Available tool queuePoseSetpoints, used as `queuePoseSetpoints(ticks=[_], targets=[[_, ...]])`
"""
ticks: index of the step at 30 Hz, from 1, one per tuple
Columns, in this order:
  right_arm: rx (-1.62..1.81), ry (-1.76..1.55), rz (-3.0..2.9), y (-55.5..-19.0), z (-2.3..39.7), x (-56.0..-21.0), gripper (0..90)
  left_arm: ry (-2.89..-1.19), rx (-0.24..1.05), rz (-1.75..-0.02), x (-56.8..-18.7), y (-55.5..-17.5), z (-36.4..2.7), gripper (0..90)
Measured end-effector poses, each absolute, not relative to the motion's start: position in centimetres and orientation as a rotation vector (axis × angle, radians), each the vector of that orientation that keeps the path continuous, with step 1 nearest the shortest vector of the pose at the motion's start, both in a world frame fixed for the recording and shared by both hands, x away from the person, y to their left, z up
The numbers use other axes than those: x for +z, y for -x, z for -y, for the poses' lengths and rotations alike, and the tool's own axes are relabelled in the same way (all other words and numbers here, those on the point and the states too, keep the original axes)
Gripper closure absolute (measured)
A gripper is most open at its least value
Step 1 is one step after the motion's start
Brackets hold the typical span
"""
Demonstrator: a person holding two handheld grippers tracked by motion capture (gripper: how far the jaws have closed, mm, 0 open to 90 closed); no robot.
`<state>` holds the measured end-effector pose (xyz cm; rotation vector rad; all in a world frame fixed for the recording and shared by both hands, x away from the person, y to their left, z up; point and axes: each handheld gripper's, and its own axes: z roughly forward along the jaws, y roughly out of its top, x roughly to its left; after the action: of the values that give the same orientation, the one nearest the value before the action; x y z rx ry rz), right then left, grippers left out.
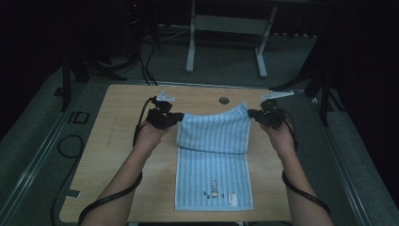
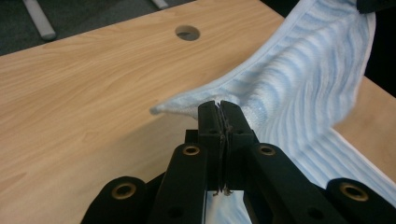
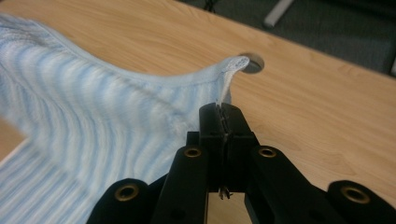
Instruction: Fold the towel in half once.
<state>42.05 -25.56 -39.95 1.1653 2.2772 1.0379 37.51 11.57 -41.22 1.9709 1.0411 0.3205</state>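
Blue-and-white striped hand towel [image 1: 214, 160] lies lengthwise down the middle of the wooden table [image 1: 117, 155], near end flat with the small rabbit print [image 1: 214, 187] and label facing up, far end lifted off the surface and sagging between the two tools. Left gripper [image 1: 178, 117] is clamped on the far-left corner; in the left gripper view the jaws sit pressed together with the hem pinched between them [image 2: 187, 105]. Right gripper [image 1: 251, 113] likewise has its jaws closed tight on the far-right corner, hem tab poking out above the pads in the right gripper view [image 3: 233, 65]. Handling call: light, soft terry, zero stiffness, so it droops wherever unsupported and the raised edge bows in the middle. Not fragile, not slippery; pile gives decent friction, but both pinches are thin, right at the hem, and could creep out under a jerk. Corners on the stitched hem are the right hold: the strongest part, and it keeps the edge square for a fold toward the near end. Keep both hands level and evenly spread so the edge stays taut. Cable hole [image 1: 224, 100] sits beyond the towel, out of the way.
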Motion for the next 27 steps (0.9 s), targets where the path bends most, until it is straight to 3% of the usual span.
queuePoseSetpoints(ticks=[8,27], targets=[[1.073,-1.063,-2.364,-35.6,26.6,-42.9,88.6,-1.986,0.242,-1.022,-44.2,-32.4,-11.2,88.0],[1.051,-1.154,-2.533,-30.4,27.4,-51.8,88.3,-2.1,0.092,-1.112,-52.8,-27.1,-11.4,87.5]])
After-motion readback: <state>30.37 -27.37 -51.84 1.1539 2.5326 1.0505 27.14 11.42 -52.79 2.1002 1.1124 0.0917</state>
